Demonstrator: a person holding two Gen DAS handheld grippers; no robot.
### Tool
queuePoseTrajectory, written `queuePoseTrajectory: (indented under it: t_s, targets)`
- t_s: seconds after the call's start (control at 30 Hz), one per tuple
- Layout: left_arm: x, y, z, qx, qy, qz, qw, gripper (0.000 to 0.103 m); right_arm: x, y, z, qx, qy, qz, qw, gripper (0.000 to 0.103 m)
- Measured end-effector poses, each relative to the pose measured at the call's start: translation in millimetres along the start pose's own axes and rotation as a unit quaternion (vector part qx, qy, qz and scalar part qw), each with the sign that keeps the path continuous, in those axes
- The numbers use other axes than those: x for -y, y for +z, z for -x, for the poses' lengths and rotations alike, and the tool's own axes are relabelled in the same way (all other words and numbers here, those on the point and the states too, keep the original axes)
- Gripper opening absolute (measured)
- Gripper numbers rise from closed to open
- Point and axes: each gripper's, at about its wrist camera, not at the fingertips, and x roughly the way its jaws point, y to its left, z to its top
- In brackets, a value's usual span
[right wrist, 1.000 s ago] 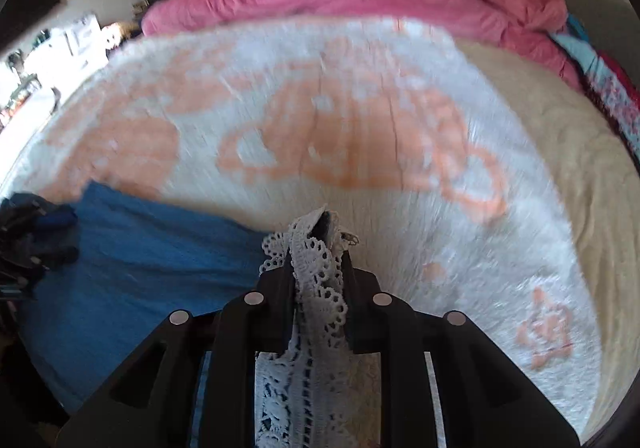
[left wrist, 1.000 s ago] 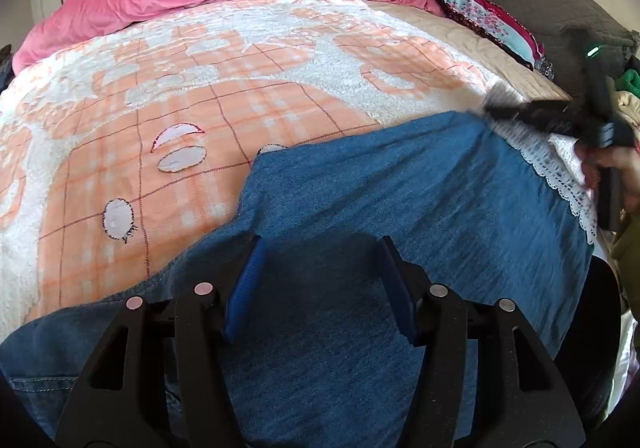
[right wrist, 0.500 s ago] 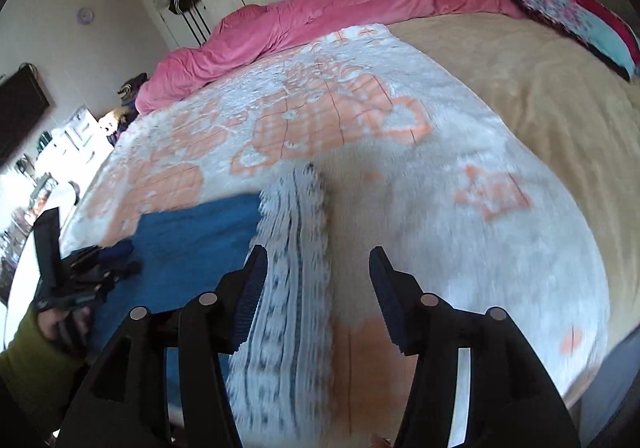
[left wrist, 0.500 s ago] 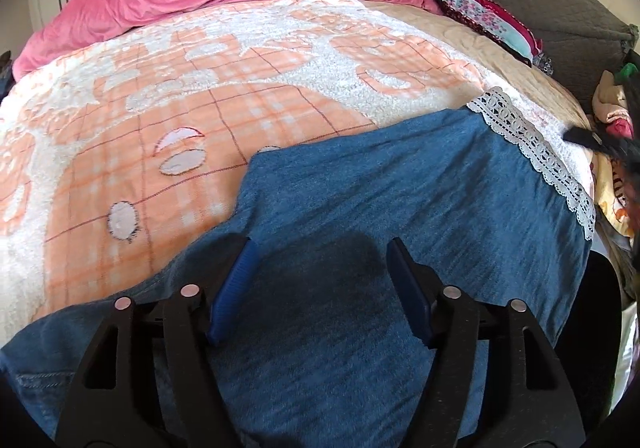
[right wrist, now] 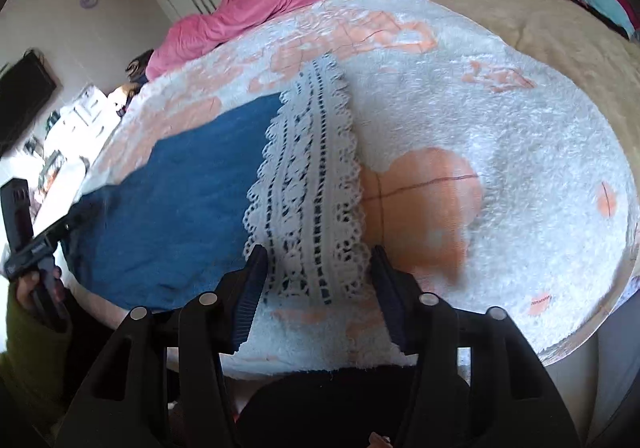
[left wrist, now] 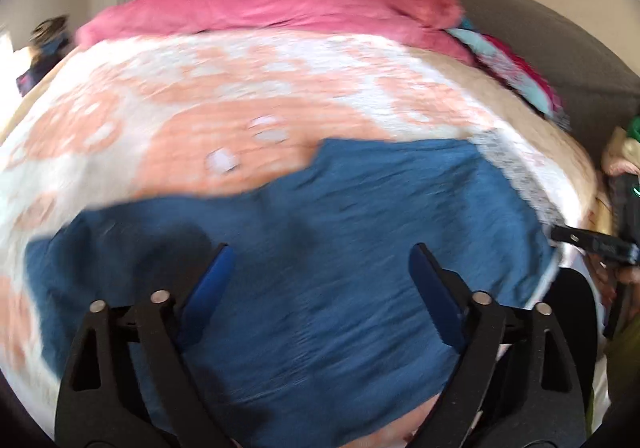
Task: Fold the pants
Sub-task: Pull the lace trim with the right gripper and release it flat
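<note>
Covering the bed is a fuzzy white-and-peach patterned blanket (left wrist: pixel 248 96), w/ a rumpled pink duvet (left wrist: pixel 260 8) bunched along the far edge. Flat on the near part of the blanket lie the blue denim pants w/ white lace hem trim (left wrist: pixel 340 248); long axis runs left-right across the left wrist view, lace hem (right wrist: pixel 312 184) at the right end, other end toward the left, somewhat blurred. Denim looks soft, finely wrinkled; lace is openwork w/ scalloped edges, a straight band. Left gripper (left wrist: pixel 318 288) hovers over the mid denim, blue-padded jaws spread wide, nothing held. Right gripper (right wrist: pixel 316 280) sits at the near end of the lace band, jaws wide apart either side of it, gripping nothing.
</note>
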Motion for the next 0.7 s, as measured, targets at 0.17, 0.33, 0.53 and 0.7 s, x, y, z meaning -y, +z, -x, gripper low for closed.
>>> queuePoseTrajectory:
  t_s: [0.17,0.33,0.53,0.7]
  targets:
    - [-36,-8,-5,-0.02,0.037,0.066,0.9969,0.083,-20,-4,10,0.002,-0.042,0.057,0.997,0.025]
    - [-37,-9,-9,-0.026,0.05,0.061,0.9965,0.083,-19,-13,3,-0.008,-0.078,0.066,0.995,0.025]
    - [-34,-11,-13,-0.033,0.065,0.049,0.9962,0.084,-5,-14,7,-0.003,-0.062,0.023,0.998,0.041]
    - [-29,-1,13,0.018,0.027,0.053,0.9981,0.084,-9,-15,46,0.061,-0.061,0.015,0.996,0.054]
